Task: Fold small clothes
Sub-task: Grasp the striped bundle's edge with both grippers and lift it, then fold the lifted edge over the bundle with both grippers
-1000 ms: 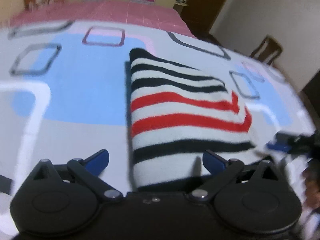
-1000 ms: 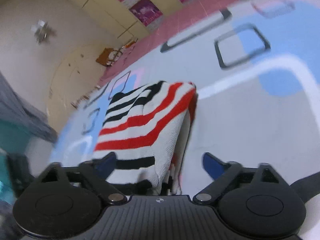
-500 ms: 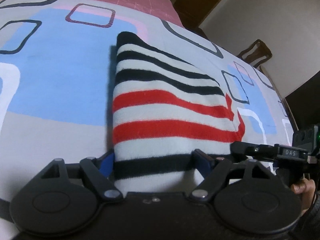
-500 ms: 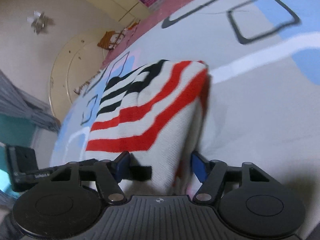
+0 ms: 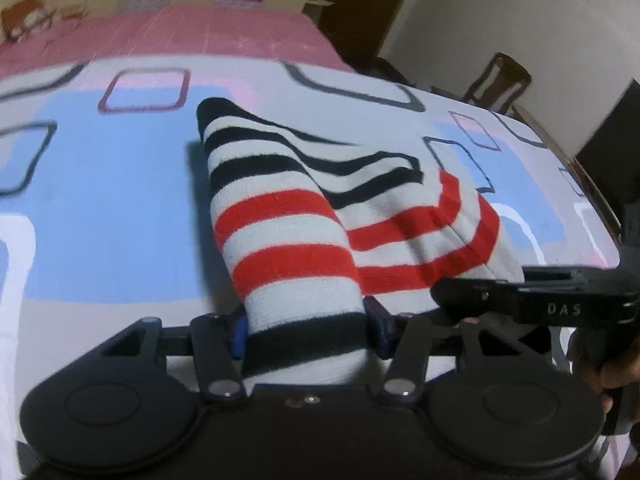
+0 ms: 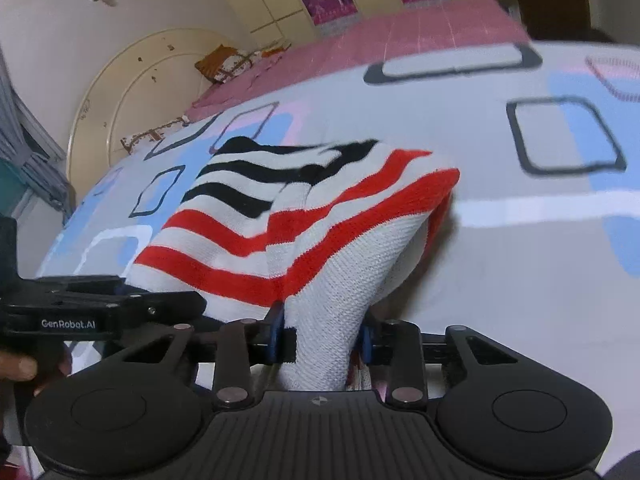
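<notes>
- Left gripper (image 5: pixel 306 330) low in the left wrist view, and its jaws have just been closing: the blue pads now pinch the near edge of the striped garment (image 5: pixel 320 216), right on its black band.
- The cloth bunches into a rounded roll between those pads and rises up the middle of the frame, black stripes far, red stripes near.
- Over in the right wrist view, the right gripper (image 6: pixel 320 338) has also just been closing, and it is clamped on a white knit fold of the same garment (image 6: pixel 304 216) at bottom centre.
- The garment sits on the patterned bedsheet (image 5: pixel 104 216), a grey and light blue sheet with outlined squares; its far end lies on the sheet while the near edge is gathered up at both grippers.
- In the left wrist view the right gripper shows at the lower right edge (image 5: pixel 436 292), its black body lettered "DAS", with a hand (image 5: pixel 600 368) wrapped round its handle.
- In the right wrist view the left gripper comes in from the lower left (image 6: pixel 202 304), with fingers (image 6: pixel 20 370) on its handle.
- Background: a pink bedcover (image 5: pixel 168 36) beyond the sheet, and a wooden chair (image 5: pixel 500 84) at upper right.
</notes>
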Available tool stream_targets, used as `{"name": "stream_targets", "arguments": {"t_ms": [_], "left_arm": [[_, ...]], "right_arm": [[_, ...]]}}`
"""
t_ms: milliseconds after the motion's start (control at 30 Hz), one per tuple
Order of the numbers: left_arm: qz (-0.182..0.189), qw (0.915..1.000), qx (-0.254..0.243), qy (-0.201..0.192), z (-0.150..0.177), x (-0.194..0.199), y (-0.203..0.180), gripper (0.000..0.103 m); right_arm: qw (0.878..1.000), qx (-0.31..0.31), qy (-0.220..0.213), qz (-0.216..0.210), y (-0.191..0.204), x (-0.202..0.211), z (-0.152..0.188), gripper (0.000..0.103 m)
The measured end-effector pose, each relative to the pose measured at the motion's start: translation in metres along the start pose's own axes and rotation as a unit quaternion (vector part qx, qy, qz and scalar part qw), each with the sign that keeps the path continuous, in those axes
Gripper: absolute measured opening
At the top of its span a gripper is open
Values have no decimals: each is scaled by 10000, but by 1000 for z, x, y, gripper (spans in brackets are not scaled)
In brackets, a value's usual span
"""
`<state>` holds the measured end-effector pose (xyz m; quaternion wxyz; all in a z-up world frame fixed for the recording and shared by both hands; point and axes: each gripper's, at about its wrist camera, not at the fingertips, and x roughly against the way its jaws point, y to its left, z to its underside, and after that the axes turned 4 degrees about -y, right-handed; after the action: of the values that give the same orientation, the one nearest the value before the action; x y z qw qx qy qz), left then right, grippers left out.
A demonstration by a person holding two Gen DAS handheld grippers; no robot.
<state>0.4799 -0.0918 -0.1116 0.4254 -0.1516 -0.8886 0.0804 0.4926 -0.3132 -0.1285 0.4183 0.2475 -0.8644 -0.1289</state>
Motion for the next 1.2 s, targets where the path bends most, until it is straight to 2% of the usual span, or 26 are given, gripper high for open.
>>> {"name": "stream_targets", "arguments": {"t_ms": [267,533,967,1200], "left_arm": [[222,9991,-216,-282,0,38,14,53],[165,9982,-295,-496,5,83,51,53],[-126,9984,-9,-545,17,140,149,53],[90,9990,191,-393,26,145,211,53]], "right_arm": [[9986,344,-261,296,49,22,-3,34],[9972,570,-390,289,119,19,-3,34],[9959,868,-254,-44,224,-38,-7,34],[9973,703,-168,-135,256,-76,2,34]]}}
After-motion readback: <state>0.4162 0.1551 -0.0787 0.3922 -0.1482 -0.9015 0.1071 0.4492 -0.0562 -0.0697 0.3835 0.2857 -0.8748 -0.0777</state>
